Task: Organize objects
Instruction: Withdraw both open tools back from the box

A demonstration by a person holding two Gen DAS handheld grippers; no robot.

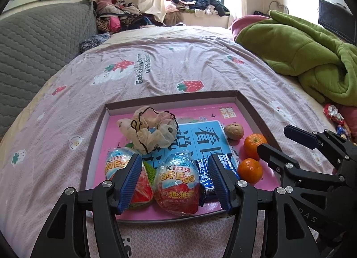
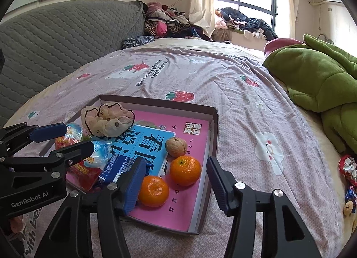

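A shallow cardboard tray (image 1: 245, 103) (image 2: 214, 128) with a pink book inside lies on the bed. It holds a cream scrunchie (image 1: 149, 130) (image 2: 107, 121), two wrapped toy eggs (image 1: 178, 186) (image 1: 118, 164), a blue snack pack (image 1: 206, 175) (image 2: 118, 166), a walnut (image 1: 233, 131) (image 2: 176, 146) and two tangerines (image 1: 250, 169) (image 1: 254, 144) (image 2: 154, 191) (image 2: 185, 169). My left gripper (image 1: 176, 184) is open and empty, jaws either side of the nearer egg. My right gripper (image 2: 176, 186) is open and empty over the tangerines; it also shows in the left wrist view (image 1: 279, 144).
A green blanket (image 1: 308, 57) (image 2: 319, 79) is heaped on the right of the bed. Wrapped sweets (image 1: 333, 115) (image 2: 348, 170) lie near the right edge. A grey padded headboard (image 1: 38, 41) stands at the left. Clothes (image 1: 120, 14) pile up by the window.
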